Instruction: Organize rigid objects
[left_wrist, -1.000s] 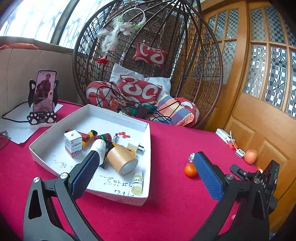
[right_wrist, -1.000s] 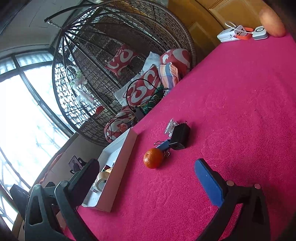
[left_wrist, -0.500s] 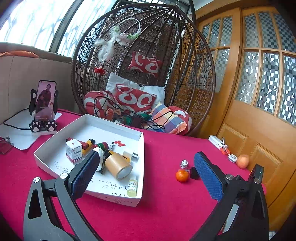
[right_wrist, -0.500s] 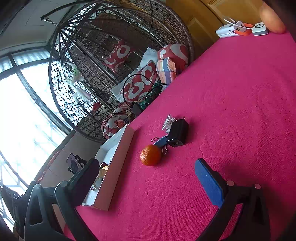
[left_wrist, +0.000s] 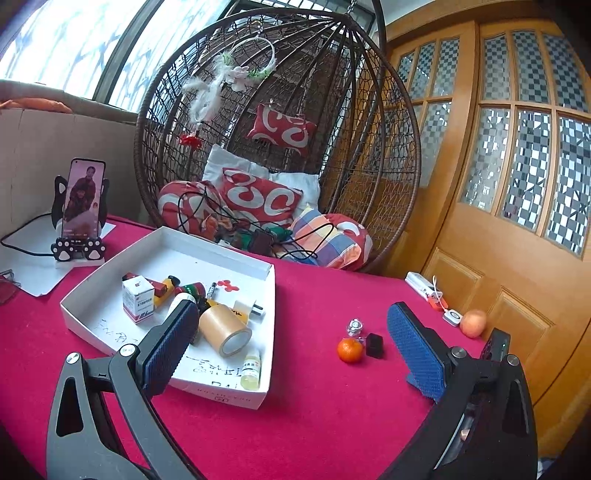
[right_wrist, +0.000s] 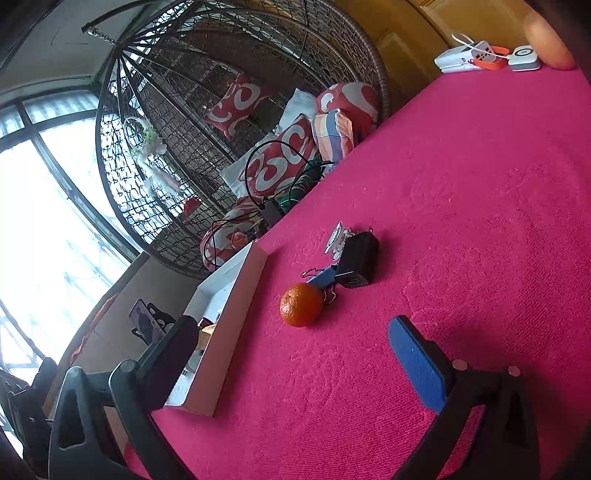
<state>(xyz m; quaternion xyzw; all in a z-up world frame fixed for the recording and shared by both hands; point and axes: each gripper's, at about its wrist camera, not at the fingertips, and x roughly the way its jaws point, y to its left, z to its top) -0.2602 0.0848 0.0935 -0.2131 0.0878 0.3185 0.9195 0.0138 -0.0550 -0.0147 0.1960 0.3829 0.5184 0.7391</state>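
1. White tray (left_wrist: 110, 295): landmark on the red desk (left_wrist: 314, 424); holds a tape roll (left_wrist: 225, 330), a small box (left_wrist: 137, 304) and bottles.
2. Loose items: orange (right_wrist: 301, 304), black charger (right_wrist: 358, 264), blue binder clip (right_wrist: 324, 277) and a clear trinket (right_wrist: 338, 238), all just right of the tray, clustered and partly touching.
3. Right hand-held gripper (right_wrist: 291, 354): jaws wide, empty, above the desk near the orange.
4. Left hand-held gripper (left_wrist: 291, 347): jaws wide, empty, at the tray's near right corner.
5. Step, judged: reach for the next loose item; next move calls for lowering and closing on the charger or clip.

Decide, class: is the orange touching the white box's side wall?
Apart. The right wrist view shows a plain strip of red cloth between the orange and the white box; the left wrist view shows the same gap.
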